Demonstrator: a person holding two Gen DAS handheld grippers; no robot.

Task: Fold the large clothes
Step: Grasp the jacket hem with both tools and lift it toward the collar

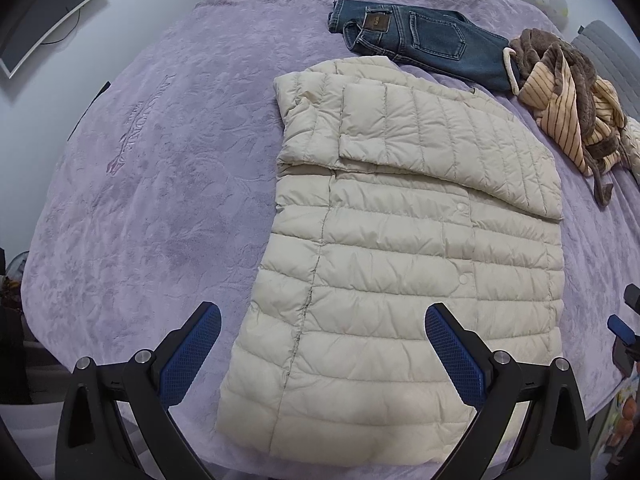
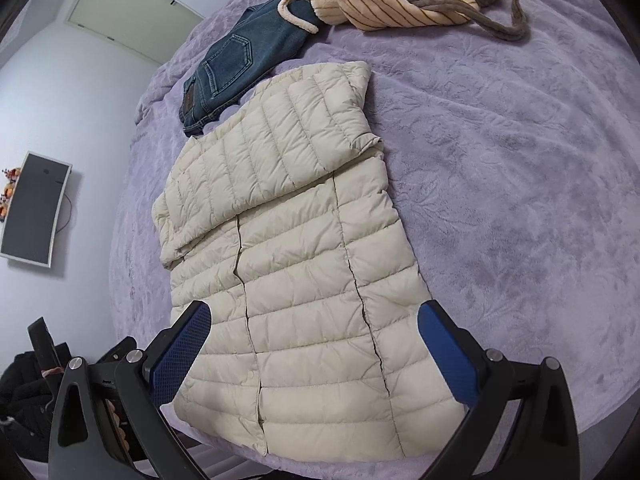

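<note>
Nearest the lens, the left claw [image 1: 322, 344] stands wide apart, holding nothing, its blue pads [image 1: 188, 360] splayed to either side of the hem of the cream down jacket [image 1: 392, 280]. The right claw [image 2: 314, 344] is likewise spread wide and empty, hovering over the same hem from the other side; whether either touches the fabric I cannot tell.

The jacket lies flat on the purple bedspread [image 1: 160, 200], filling the left-wrist view from 6 o'clock up to centre, hem at the near edge of the bed. Both sleeves are already laid across the chest, the top one [image 1: 440, 140] slanting towards 2 o'clock. What probably remains is bringing the hem up to the collar.

The risks, as I judge them:
- The shell looks slick and puffy; a shallow pinch could take only the top layer, so the fold drags open.
- Trapped air may spring the fold back.
- Uneven lifting by the two claws could slide the folded sleeves off the chest.
- The hem overhangs the bed edge slightly, so a fumble may let it slip down.

Beyond the collar at 1 o'clock lie folded blue jeans [image 1: 420, 36], and at 2 o'clock a heap of striped fleece clothing [image 1: 568, 108]; an overshooting fold could land on them.
</note>
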